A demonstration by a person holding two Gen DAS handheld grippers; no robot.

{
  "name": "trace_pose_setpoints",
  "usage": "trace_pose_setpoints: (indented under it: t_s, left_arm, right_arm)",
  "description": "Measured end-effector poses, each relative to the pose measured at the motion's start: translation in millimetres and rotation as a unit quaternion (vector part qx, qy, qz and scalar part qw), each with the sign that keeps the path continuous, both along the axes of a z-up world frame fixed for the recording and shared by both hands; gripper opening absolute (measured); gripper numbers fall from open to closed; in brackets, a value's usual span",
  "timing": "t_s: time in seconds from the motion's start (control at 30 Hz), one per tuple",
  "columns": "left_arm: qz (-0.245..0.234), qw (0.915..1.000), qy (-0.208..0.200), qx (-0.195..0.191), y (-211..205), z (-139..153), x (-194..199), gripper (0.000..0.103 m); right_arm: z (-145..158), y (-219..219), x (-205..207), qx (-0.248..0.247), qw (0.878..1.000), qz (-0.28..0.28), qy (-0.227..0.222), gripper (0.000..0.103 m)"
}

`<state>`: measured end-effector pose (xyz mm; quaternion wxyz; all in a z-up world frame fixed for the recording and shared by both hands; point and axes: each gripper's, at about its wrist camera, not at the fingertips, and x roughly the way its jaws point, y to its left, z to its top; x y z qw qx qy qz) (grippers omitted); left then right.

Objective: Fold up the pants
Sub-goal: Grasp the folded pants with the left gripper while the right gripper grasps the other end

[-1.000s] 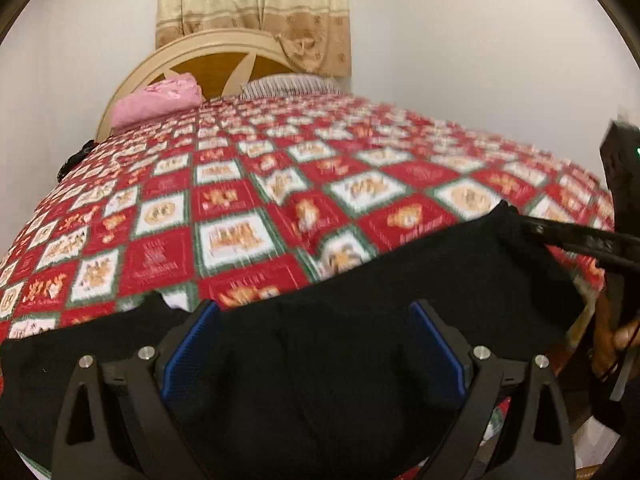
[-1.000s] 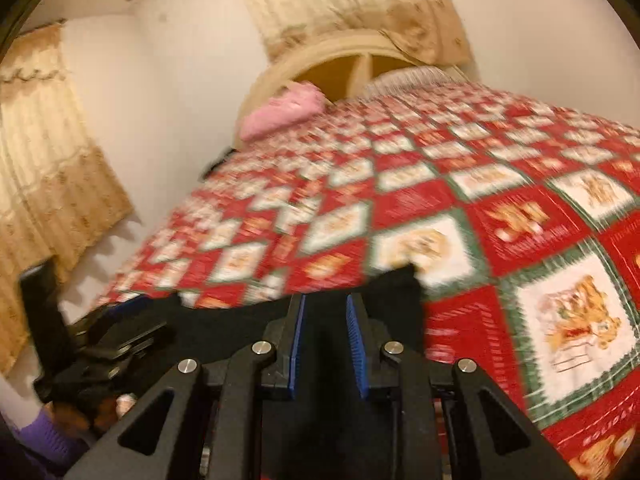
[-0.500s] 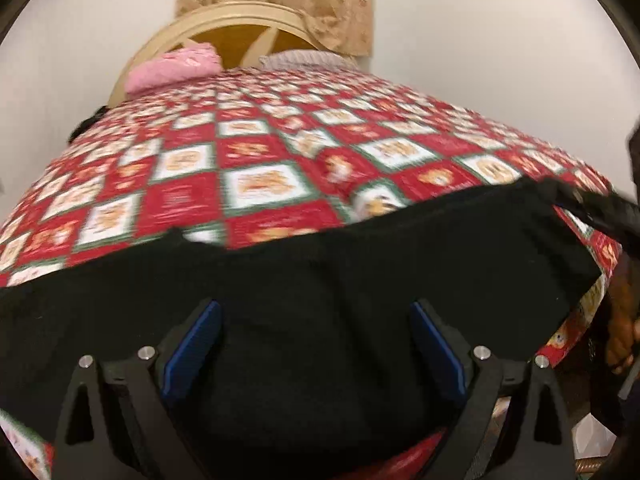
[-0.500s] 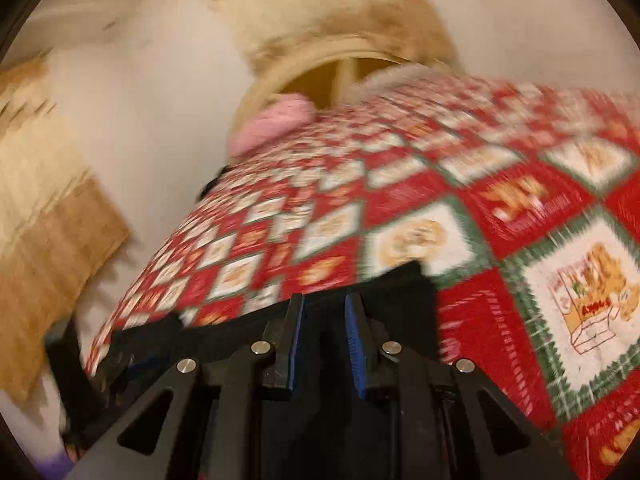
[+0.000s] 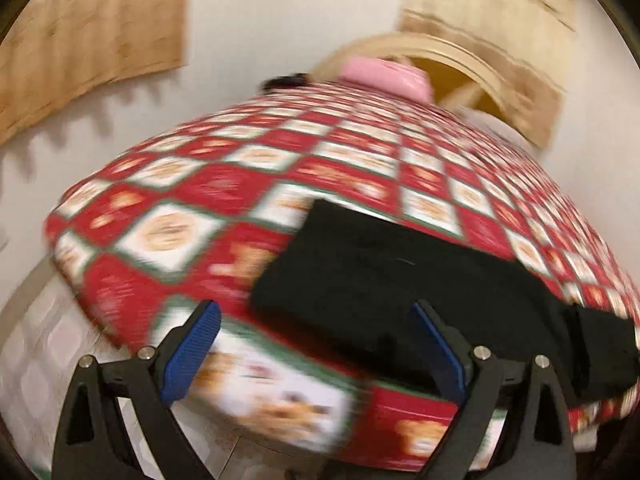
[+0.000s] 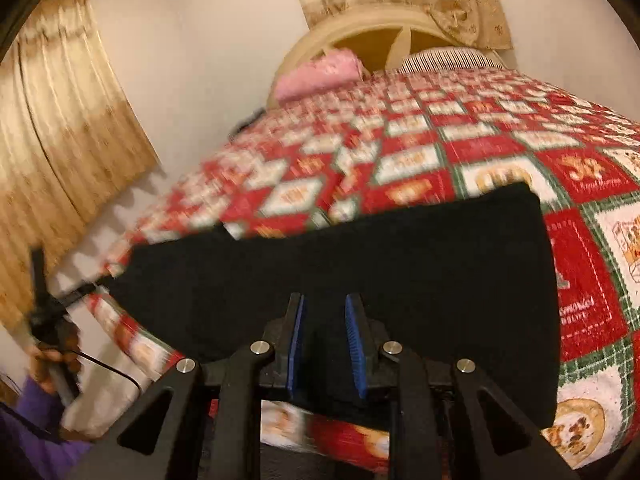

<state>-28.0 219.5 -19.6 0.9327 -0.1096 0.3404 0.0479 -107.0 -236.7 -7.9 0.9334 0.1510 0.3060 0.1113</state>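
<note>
Black pants [image 5: 384,280] lie flat along the near edge of a bed with a red, white and green patterned quilt [image 5: 280,168]. My left gripper [image 5: 316,344] is open and empty, off the pants' left end, over the bed's corner. In the right wrist view the pants [image 6: 400,256] stretch across the near edge. My right gripper [image 6: 326,344] has its blue pads close together with black cloth between them, near the pants' front hem.
A pink pillow [image 6: 320,72] and a striped pillow [image 6: 444,58] lie at the cream headboard [image 6: 384,30]. Tan curtains [image 6: 60,152] hang on the left wall. The person's left hand and gripper [image 6: 48,312] show at the bed's left corner. Tiled floor [image 5: 44,328] lies below.
My left gripper has swung left off the pants to the bed's corner. The pants have been lowered flat on the quilt. My right gripper stays closed on the cloth.
</note>
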Motion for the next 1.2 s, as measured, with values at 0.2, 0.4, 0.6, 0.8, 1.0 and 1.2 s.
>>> trace_pose_setpoints:
  t_s: [0.2,0.4,0.6,0.8,1.0,1.2]
  left_arm:
    - [0.034,0.9967,0.012,-0.073,21,-12,13,0.097]
    - [0.029,0.9912,0.056,-0.117,10,-36,40,0.079]
    - [0.044,0.9933,0.049,-0.095,4,-32,43,0.061]
    - [0.035,0.996,0.035,-0.075,1,-33,39,0.036]
    - [0.013,0.9981,0.013,-0.058,-10,-23,39,0.024]
    - [-0.063,0.9964,-0.051,-0.027,-56,20,31,0.023]
  right_arm:
    - [13,37,3,-0.013,0.999,0.037,-0.009,0.023]
    - [12,50,5,-0.027,0.998,0.048,-0.006,0.023]
    - [11,42,7,-0.003,0.999,0.035,0.002,0.023]
    - [3,30,12,0.023,0.999,0.013,0.023,0.023]
    - [5,13,12,0.048,0.998,-0.017,0.027,0.023]
    - [3,-17,14,0.081,0.995,-0.055,0.03,0.023]
